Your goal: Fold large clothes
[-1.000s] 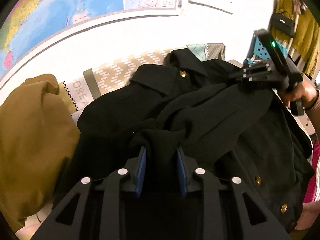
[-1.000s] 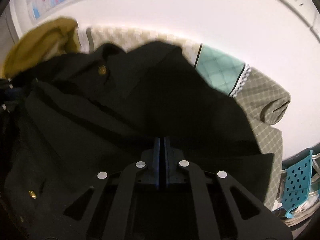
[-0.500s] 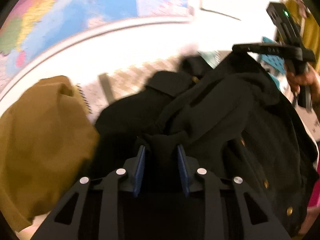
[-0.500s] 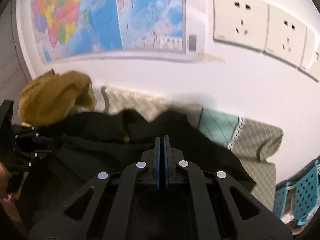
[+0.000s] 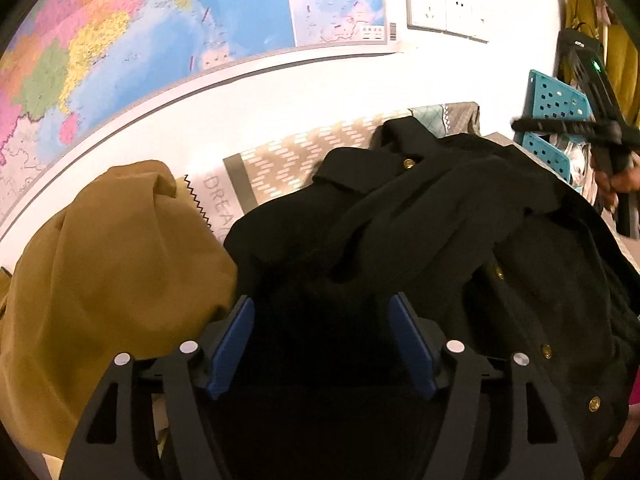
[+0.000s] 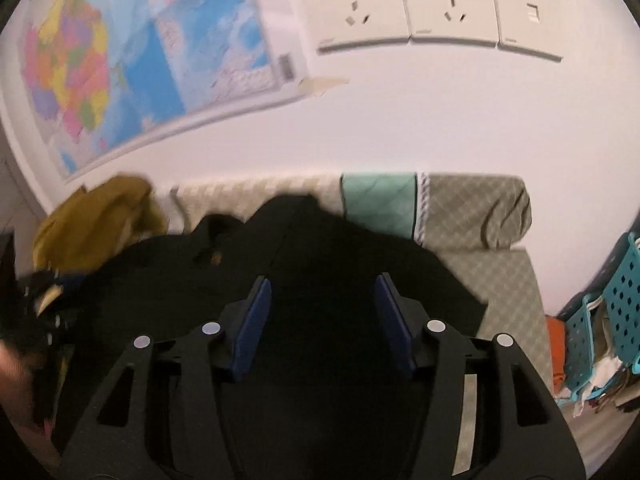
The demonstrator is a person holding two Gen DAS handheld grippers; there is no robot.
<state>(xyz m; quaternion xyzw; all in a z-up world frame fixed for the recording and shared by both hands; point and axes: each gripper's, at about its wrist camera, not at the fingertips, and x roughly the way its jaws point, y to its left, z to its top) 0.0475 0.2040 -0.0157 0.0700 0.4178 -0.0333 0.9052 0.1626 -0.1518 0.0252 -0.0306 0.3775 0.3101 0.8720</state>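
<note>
A black coat [image 5: 420, 220] with gold buttons lies crumpled on the bed, a sleeve draped across its front. It also shows in the right wrist view [image 6: 320, 248]. My left gripper [image 5: 322, 328] is open, its blue pads wide apart just above the coat's near edge, holding nothing. My right gripper [image 6: 322, 312] is open above the coat's right side. The right gripper also shows at the right edge of the left wrist view [image 5: 576, 128], held above the coat.
A mustard garment [image 5: 100, 272] is heaped at the left. Patterned bedding [image 5: 304, 160] and a grey-green quilt [image 6: 472, 216] lie against the wall. Blue perforated baskets [image 6: 616, 304] stand at the right. A map [image 5: 160, 32] and sockets [image 6: 404, 4] are on the wall.
Both grippers have opened and let go of the black coat. They lifted the coat, and it has dropped back onto the bed. Both views now tilt up toward the wall.
</note>
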